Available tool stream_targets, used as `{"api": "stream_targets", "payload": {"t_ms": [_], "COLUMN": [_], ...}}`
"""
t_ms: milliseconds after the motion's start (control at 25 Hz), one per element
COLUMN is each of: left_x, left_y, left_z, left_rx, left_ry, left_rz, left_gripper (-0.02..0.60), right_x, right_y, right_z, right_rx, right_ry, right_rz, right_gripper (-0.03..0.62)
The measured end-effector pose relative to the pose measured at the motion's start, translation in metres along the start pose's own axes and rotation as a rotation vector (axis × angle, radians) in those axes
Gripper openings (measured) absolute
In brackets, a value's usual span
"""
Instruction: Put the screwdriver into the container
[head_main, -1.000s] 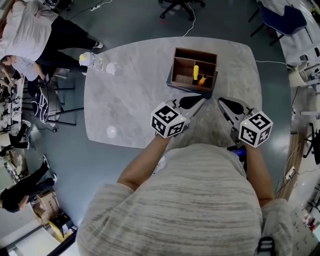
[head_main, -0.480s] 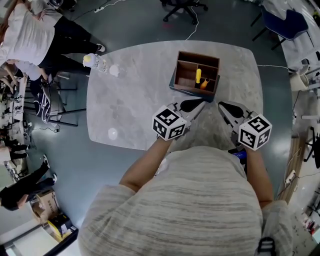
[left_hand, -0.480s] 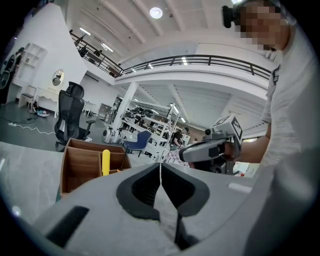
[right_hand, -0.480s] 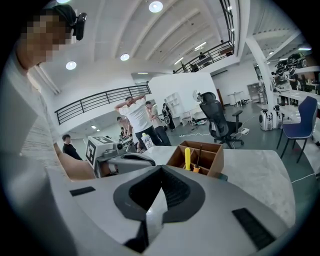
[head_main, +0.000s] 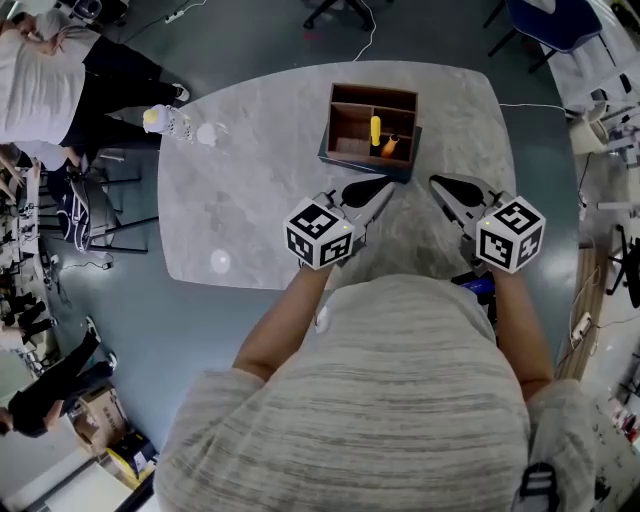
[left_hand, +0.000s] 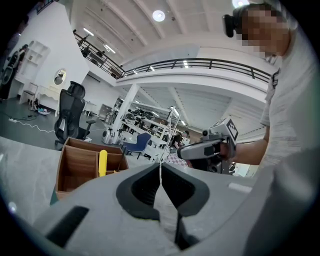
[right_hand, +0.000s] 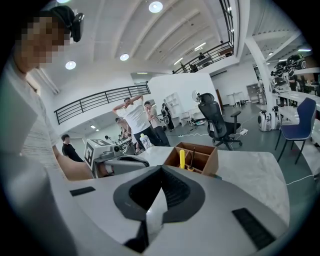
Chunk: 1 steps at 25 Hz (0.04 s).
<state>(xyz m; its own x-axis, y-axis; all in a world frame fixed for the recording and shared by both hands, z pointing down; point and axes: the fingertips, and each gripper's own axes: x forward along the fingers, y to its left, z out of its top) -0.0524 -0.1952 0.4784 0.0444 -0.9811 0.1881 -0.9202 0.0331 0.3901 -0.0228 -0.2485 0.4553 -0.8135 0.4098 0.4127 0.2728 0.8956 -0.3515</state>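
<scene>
- Left gripper (head_main: 384, 187): jaws pressed together with nothing between them, held over the near part of the table (head_main: 250, 200), tips pointing at the container (head_main: 372, 90) but not touching it.
- Right gripper (head_main: 438, 183): jaws also pressed together and empty, just right of the left one, on the near-right side of the container.
- Screwdriver (head_main: 375, 130): already in the container, yellow handle up, standing in a right-side compartment.
- Orange tool (head_main: 389, 147): thin dark shaft, just beside the screwdriver on its right. Whether it shares the compartment is unclear.
- Container: open wooden box with dividers at the far middle of the table. The larger left compartment looks empty.
- Bottle (head_main: 160, 120) with a yellow cap at the far-left table edge, small white object (head_main: 207, 133) just beside it.
- White round spot (head_main: 220, 262) on the near-left of the table, well apart from the grippers.
- Bystanders (head_main: 50, 80) stand beyond the table's far-left corner.
- Black office chair (right_hand: 220, 122) and blue chair (right_hand: 300, 125) on the floor past the table.
</scene>
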Motion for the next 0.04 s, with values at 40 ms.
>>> {"api": "stream_targets", "payload": {"t_ms": [40], "left_x": [0.0002], "left_y": [0.0008], "left_z": [0.0009], "left_rx": [-0.002], "left_ry": [-0.005], "left_rz": [0.003], "left_gripper": [0.023], "right_x": [-0.0006], "right_y": [-0.0015], "right_z": [0.0005], "right_rx": [-0.002], "right_ry": [0.000], "right_rz": [0.002], "right_gripper": [0.011]}}
